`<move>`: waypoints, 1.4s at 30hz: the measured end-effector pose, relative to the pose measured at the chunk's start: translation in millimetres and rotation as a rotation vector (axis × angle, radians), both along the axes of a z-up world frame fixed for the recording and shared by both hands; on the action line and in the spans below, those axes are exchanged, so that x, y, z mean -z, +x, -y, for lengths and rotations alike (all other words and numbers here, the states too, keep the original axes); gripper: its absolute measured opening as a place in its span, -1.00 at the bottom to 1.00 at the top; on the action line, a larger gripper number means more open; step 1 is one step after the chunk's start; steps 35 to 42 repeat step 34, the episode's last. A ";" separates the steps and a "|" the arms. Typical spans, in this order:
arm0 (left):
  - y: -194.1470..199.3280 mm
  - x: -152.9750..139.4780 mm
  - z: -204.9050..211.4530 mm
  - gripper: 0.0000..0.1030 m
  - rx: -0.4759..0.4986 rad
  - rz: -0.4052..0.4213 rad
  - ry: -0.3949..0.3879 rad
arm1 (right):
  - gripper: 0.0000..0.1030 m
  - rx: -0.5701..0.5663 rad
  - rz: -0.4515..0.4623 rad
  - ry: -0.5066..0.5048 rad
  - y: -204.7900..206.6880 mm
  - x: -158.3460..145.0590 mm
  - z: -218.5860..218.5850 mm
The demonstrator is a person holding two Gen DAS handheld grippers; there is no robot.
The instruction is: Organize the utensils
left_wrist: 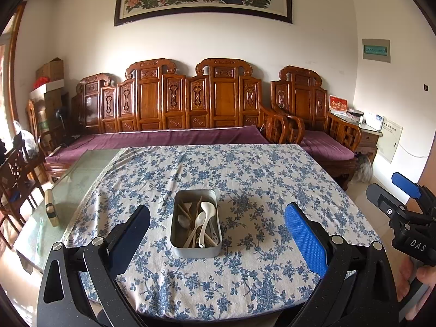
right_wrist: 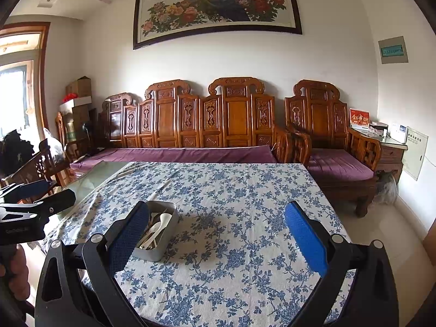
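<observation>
A grey metal tin [left_wrist: 174, 234] stands on the blue-flowered tablecloth [left_wrist: 245, 179] and holds white spoons [left_wrist: 207, 209] and wooden chopsticks [left_wrist: 188, 212] in a loose heap. My left gripper [left_wrist: 218, 226] hangs open above the near table edge, with the tin straight ahead between its fingers. In the right wrist view the same tin [right_wrist: 169, 234] sits low left, partly behind my left-hand finger [right_wrist: 130, 234]. My right gripper [right_wrist: 218, 231] is open and holds nothing. It also shows at the right edge of the left wrist view as a gripper [left_wrist: 403, 207] held by a hand.
A carved wooden bench [left_wrist: 174, 109] with purple cushions runs behind the table, with an armchair [left_wrist: 313, 114] to its right. A glass tabletop [left_wrist: 68, 185] lies bare left of the cloth, with a small block [left_wrist: 50, 207] on it. Wooden chairs [left_wrist: 16, 174] stand at the far left.
</observation>
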State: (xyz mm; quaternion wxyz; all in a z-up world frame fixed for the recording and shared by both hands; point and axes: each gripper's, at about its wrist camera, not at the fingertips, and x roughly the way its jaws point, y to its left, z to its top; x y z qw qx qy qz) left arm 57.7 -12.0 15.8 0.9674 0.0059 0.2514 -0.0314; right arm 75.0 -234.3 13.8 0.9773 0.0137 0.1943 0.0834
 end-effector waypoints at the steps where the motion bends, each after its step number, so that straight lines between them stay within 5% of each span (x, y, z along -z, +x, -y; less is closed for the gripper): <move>1: 0.1 0.0 0.1 0.85 0.000 0.000 0.001 | 0.95 0.000 0.000 -0.001 0.0 -0.3 0.4; 42: -3.3 -6.0 1.1 0.85 0.010 0.006 -0.001 | 0.95 -0.006 0.003 0.007 -0.5 -2.9 3.3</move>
